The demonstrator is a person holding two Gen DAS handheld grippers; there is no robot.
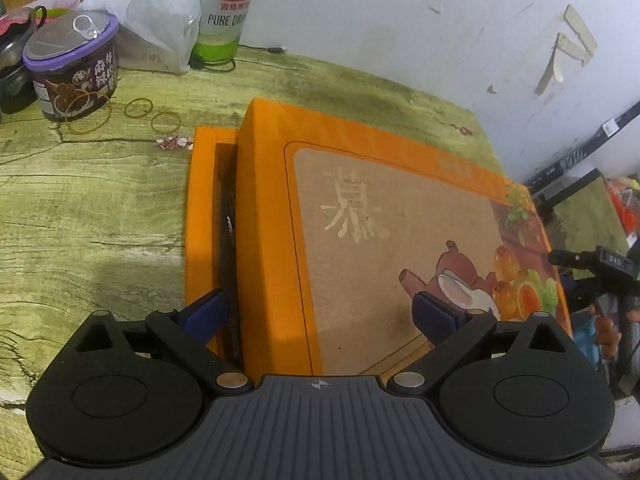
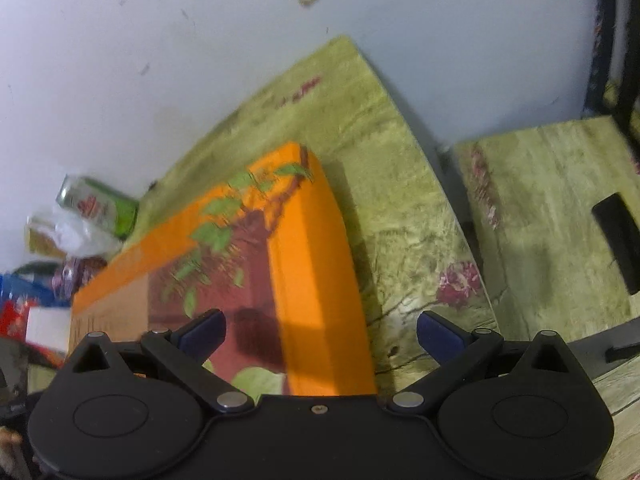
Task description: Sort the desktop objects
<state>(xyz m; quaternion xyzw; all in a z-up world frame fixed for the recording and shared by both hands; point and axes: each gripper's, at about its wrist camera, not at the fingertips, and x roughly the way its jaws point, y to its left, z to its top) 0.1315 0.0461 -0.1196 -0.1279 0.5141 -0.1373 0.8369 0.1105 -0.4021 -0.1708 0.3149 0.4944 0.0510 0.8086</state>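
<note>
On the green wood-grain table (image 1: 100,208) sits my target, an orange box (image 1: 360,208) lying flat with its lid (image 1: 276,168) shifted right, so a strip of the base (image 1: 202,216) and a dark slot of interior show along its left side. I see a tan panel on the lid with a pale Chinese character, and a picture of a brown teapot and fruit toward the near right corner. From the right wrist I see the same box (image 2: 312,280) by its right edge, with green leaves printed over a dark red patch and a plain orange side wall dropping to the table.

I have the left gripper (image 1: 320,316) low over the near edge of the box, fingers spread wide: the left fingertip sits above the exposed slot, the right one over the teapot picture. It grips nothing. The right gripper (image 2: 320,336) is also spread wide and empty, tilted, straddling the box's right edge with one finger over the lid and the other over bare table.

Behind the box on the left I see a purple-lidded can (image 1: 72,64), three rubber bands (image 1: 138,107) beside it, a plastic bag (image 1: 156,12) and a green bottle (image 1: 224,12) against the white wall (image 1: 440,20).
</note>
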